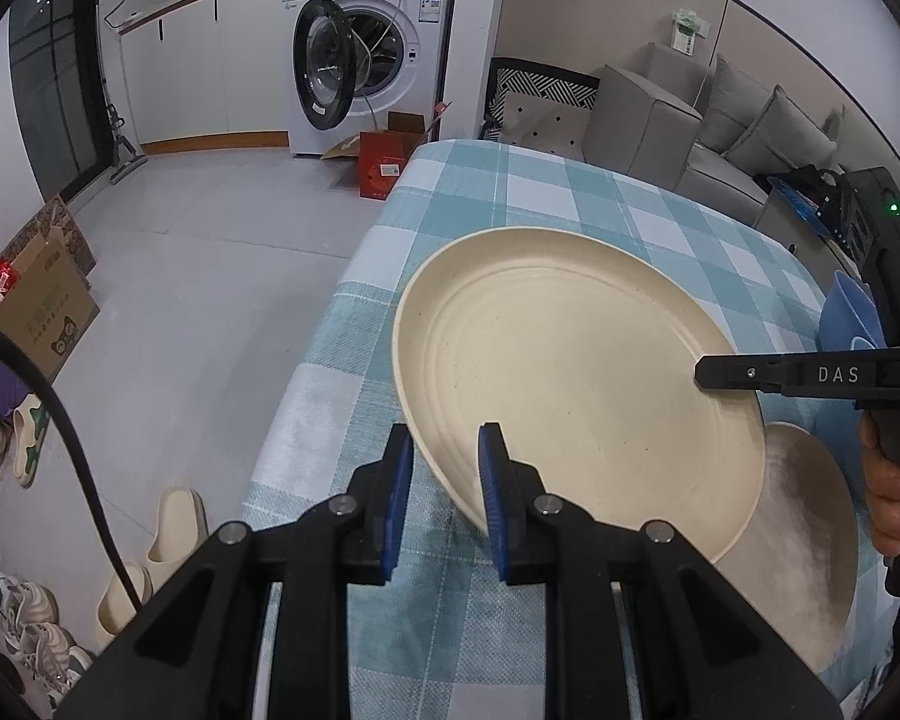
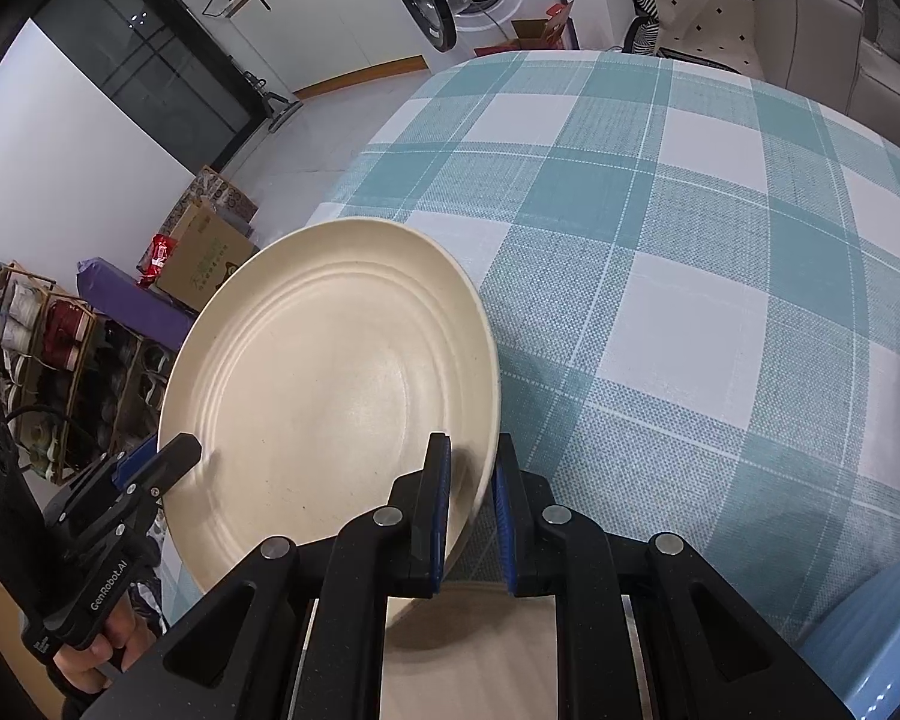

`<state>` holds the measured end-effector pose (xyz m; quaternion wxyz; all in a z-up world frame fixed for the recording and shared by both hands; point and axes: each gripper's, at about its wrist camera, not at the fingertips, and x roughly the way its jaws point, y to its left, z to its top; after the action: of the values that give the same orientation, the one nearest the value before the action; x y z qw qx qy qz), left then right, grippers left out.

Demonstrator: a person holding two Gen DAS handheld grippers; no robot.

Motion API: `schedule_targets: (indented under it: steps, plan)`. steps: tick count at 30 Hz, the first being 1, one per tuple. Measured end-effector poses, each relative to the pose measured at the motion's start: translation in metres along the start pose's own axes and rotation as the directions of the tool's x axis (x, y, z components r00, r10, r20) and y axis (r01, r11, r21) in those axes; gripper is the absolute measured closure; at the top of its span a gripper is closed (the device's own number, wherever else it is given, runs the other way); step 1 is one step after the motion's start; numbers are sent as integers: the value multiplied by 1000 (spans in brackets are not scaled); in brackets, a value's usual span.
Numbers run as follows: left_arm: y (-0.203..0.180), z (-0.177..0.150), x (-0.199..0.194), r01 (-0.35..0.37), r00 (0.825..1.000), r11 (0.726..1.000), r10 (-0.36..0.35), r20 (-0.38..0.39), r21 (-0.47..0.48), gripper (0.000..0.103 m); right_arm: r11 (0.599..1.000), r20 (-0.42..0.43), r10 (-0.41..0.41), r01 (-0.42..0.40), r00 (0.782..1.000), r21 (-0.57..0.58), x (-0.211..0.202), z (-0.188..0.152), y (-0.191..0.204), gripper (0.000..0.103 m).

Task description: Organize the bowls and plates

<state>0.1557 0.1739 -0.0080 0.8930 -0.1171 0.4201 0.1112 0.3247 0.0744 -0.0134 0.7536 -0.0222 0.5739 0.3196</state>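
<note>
Gripping a cream plate [image 1: 570,378] by opposite edges, both grippers hold it tilted above a table draped in a teal-and-white checked cloth [image 1: 570,192]. The left gripper [image 1: 447,456] has its blue-padded jaws drawn narrow on the plate's near rim, one pad above the rim and one below it. In the left wrist view the right gripper [image 1: 711,373] reaches in from the right side, its black finger lying across the plate's far edge, with a hand [image 1: 885,480] wrapped round its handle.

From the right wrist view the same plate [image 2: 330,384] shows its ringed inner face, and the right gripper [image 2: 471,468] is pinched tight on its rim at the lower right. The left gripper [image 2: 168,462] appears at the plate's lower left edge, a hand [image 2: 99,654] below it on the grip.

Under the raised plate, a second cream plate [image 1: 810,540] lies flat on the cloth, partly covered by the first. A blue bowl [image 1: 849,318] sits at the right edge of the left wrist view, behind the right gripper.

Beyond the table stand a washing machine [image 1: 384,48] with its door open, a red box [image 1: 384,165] on the floor, a grey sofa [image 1: 690,120] and a shoe rack [image 2: 42,360] against the wall.
</note>
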Motion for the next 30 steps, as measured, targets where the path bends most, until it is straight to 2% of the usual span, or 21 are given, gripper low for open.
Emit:
schedule_targets:
  steps: [30]
  plan:
    - [-40,-24,-47,38,998,994,-42,40,102,83,998,28,-48,49,998,-35,-65,-65,-4,89]
